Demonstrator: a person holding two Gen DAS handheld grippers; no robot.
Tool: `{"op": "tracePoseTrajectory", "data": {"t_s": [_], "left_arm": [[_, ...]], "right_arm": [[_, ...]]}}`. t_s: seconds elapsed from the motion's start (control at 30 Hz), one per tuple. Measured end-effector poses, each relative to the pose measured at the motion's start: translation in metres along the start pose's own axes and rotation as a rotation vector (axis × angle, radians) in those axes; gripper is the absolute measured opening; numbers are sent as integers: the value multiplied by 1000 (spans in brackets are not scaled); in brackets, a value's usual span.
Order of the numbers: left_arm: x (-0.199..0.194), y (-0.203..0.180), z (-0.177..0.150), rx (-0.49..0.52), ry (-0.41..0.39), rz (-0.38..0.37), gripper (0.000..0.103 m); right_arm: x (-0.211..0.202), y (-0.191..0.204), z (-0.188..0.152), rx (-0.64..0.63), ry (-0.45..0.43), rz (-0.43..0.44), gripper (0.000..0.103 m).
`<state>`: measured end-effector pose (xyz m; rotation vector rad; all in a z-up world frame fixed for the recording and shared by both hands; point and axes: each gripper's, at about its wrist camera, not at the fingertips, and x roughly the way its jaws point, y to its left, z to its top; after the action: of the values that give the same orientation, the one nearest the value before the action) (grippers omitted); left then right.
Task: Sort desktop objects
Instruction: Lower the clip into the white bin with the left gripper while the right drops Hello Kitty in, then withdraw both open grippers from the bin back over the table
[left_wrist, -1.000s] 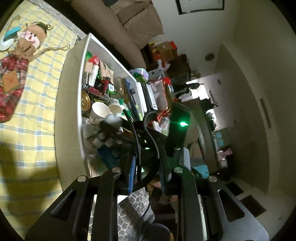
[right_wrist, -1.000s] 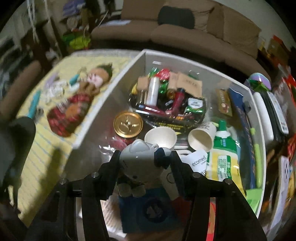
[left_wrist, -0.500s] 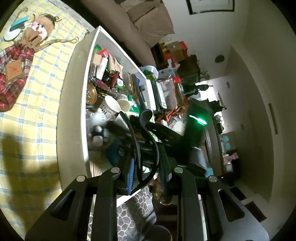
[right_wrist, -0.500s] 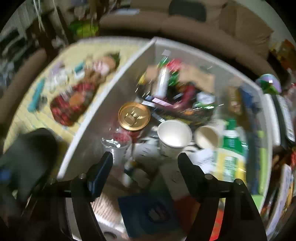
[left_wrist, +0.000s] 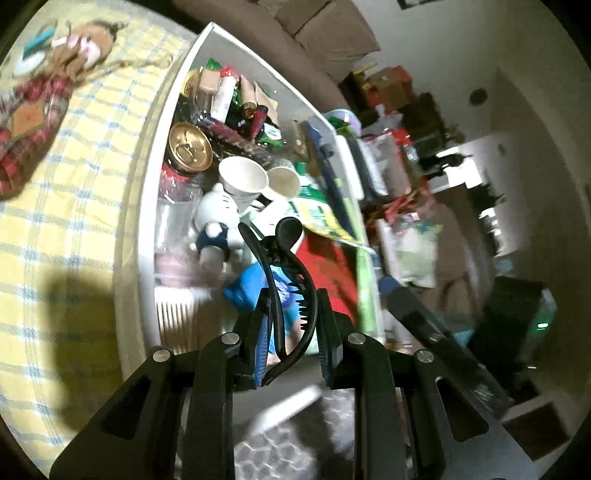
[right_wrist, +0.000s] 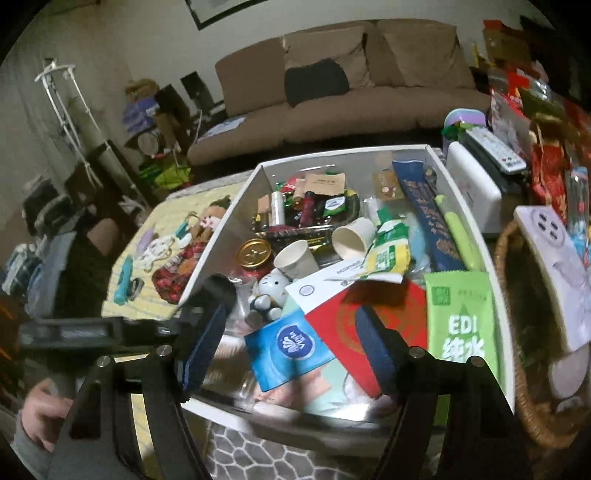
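My left gripper (left_wrist: 291, 317) is shut on a black hair claw clip (left_wrist: 284, 266) and holds it above the near end of the white storage box (left_wrist: 147, 155). My right gripper (right_wrist: 291, 332) is open and empty, pulled back above the box's near edge (right_wrist: 258, 410). A small white cat figurine (right_wrist: 269, 293) lies in the box beside two paper cups (right_wrist: 295, 260); it also shows in the left wrist view (left_wrist: 216, 225). A blue tissue pack (right_wrist: 288, 350) and a red packet (right_wrist: 373, 314) lie in front of it.
The box also holds a gold-lidded tin (right_wrist: 254, 253), a green wipes pack (right_wrist: 460, 325) and many snacks. A rag doll (left_wrist: 44, 85) lies on the yellow checked cloth (left_wrist: 55, 221) to the left. A wicker basket (right_wrist: 517, 369) stands on the right.
My right gripper opened and let go of the cat figurine, which now lies in the box, then drew back and up. My left gripper shifted over the box with the clip.
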<state>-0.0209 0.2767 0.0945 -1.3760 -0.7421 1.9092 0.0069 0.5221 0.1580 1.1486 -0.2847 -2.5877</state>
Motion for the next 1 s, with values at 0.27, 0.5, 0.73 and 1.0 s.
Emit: {"op": "tracePoseTrajectory", "data": {"t_s": [0.27,0.5,0.73,1.0], "left_arm": [[16,-26,-15,157,-39,241,23],[-3,-60,-33,298,-91,392,67],[-31,-61,-33,282,-123,408,69],[-43,-45,-40,226,-113,359,69]], "right_arm": [[0,-3,-5,-13,4,12,75],[-5,-14,-9,6,9,24,75],[-22,-23,-7,78,-21,78,75],[-10,-23,-6,186,-3,225,62]]}}
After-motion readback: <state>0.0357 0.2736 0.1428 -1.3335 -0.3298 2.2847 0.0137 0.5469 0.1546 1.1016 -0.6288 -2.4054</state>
